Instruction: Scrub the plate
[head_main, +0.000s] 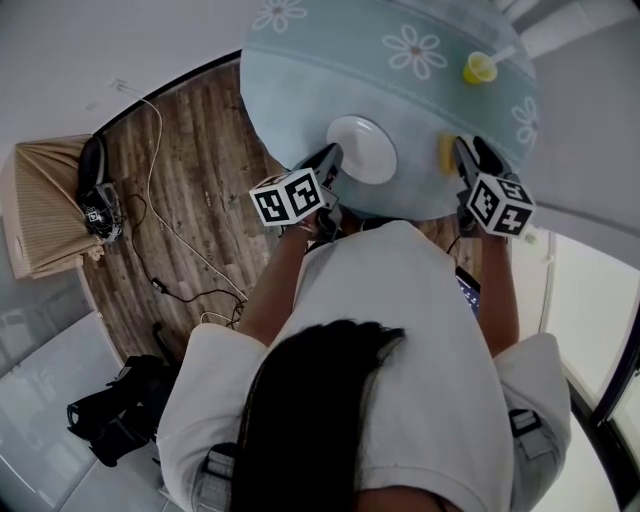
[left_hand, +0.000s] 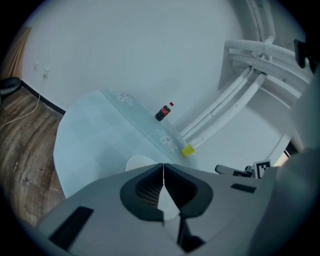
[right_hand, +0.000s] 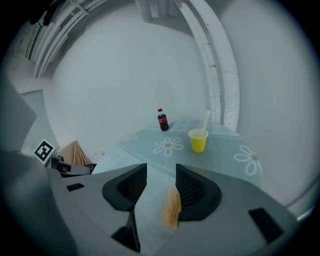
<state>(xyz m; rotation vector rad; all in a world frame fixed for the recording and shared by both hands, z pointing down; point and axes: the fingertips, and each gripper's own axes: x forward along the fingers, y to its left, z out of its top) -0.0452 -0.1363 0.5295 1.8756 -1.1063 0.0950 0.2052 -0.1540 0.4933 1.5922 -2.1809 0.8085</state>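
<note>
Plate (head_main: 362, 148) on table (head_main: 300, 70), close to its near edge. Left gripper (head_main: 334, 152) at the plate's near-left rim, jaws pressed together, empty. Right gripper (right_hand: 161, 172) right of the plate, jaws spread wide. Sponge (right_hand: 171, 206) beside the right jaw, apparently lying loose on the table. Cup (head_main: 479, 68) and bottle (right_hand: 162, 120) farther back.

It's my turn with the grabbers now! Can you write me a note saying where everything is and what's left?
Left gripper: shut, empty, by the plate's left rim.
Right gripper: open above the sponge, which lies on the table beside one jaw, not gripped.
Plate: flat near the table's near edge, with the sponge to its right.
Done: can't tell if any scrubbing happened.
Left: grip the sponge, steady the plate, scrub.
</note>
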